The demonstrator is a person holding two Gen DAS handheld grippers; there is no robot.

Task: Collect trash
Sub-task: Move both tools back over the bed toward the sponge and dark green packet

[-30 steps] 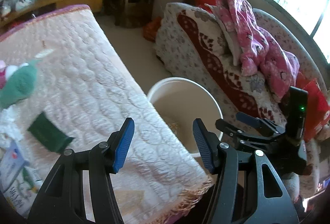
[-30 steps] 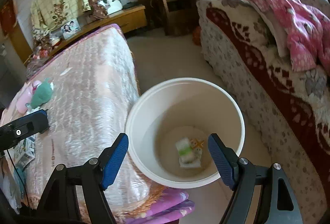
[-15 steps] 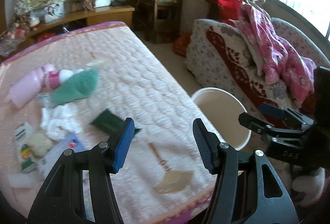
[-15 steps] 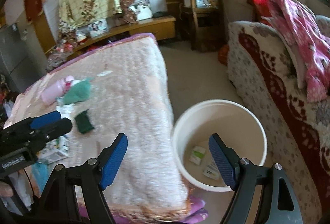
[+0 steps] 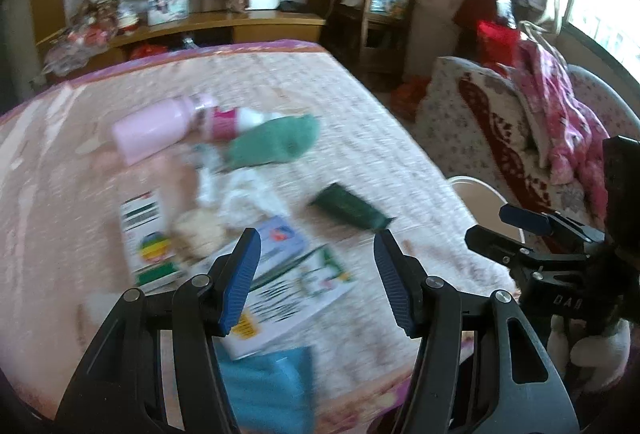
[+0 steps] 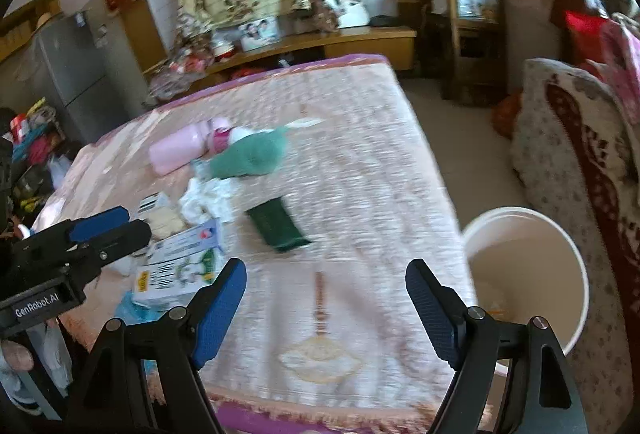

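Left wrist view: my left gripper [image 5: 316,274] stands partly open with nothing between its blue pads, low in the frame over the near edge of the quilted table [image 5: 380,122]. In the right wrist view my right gripper [image 6: 326,308] is spread wider, also empty, above bare quilt.

Beyond my left fingers the trash sits in a cluster at centre and left of frame: a printed white carton [image 5: 288,298], a pale blue packet [image 5: 280,238], a dark green pouch [image 5: 348,210], crumpled white tissue [image 5: 244,194], a striped card [image 5: 148,238]. Farther up lie a pink bottle [image 5: 156,132] and a green cloth [image 5: 276,144]; I can't say whether those count.

At lower right of the right view, the white bucket [image 6: 576,262] stands on the floor against the table's side, with something small inside, blurred. I judge most collecting remains.
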